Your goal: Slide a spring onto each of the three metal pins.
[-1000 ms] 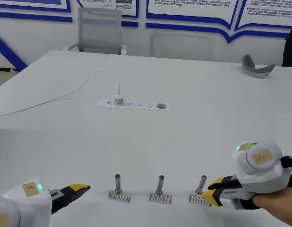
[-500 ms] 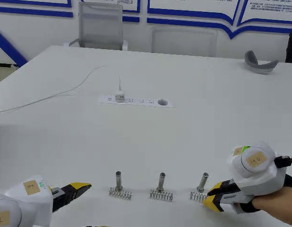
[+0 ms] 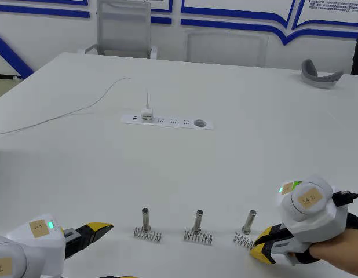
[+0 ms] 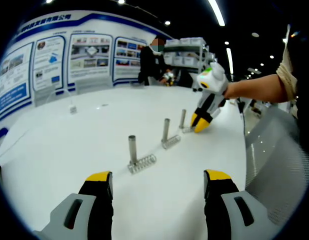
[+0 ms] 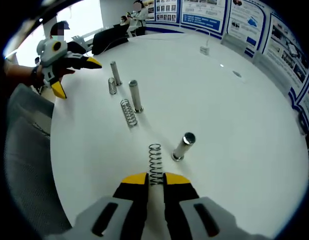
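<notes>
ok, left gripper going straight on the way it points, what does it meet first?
Likely the nearest spring, lying at the foot of the closest pin, slightly off the left gripper midline. Depth is hard to judge.

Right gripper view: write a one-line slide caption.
Right gripper pinches the nearest spring lying beside its pin on the white table.

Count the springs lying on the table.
3, in a row across the head view: left spring, middle spring, and right spring, its near end between the right gripper's jaws.
</notes>
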Tool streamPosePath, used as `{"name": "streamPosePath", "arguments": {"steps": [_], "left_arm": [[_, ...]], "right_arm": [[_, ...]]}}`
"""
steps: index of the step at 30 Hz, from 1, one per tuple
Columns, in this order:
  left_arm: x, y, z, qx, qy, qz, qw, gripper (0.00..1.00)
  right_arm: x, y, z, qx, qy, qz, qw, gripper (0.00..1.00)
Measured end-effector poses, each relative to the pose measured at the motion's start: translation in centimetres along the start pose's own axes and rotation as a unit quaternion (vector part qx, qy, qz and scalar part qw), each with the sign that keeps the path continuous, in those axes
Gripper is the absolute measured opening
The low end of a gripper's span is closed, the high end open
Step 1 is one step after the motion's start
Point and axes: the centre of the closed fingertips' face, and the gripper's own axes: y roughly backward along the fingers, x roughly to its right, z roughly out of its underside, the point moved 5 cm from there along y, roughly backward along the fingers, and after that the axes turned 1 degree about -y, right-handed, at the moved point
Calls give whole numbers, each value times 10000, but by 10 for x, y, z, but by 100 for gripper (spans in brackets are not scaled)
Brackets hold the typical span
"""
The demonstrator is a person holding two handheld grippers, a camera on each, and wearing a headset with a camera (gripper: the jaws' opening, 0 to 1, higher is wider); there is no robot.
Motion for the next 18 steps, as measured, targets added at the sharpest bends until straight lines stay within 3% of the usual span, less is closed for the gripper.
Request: {"name": "streamPosePath", "arguments": {"steps": [18], "left_arm": [[8,1,-1,-18,-40,114,9999,71]], "right_arm": [[-4,6,-2,-71,100,73,9999,12]]}}
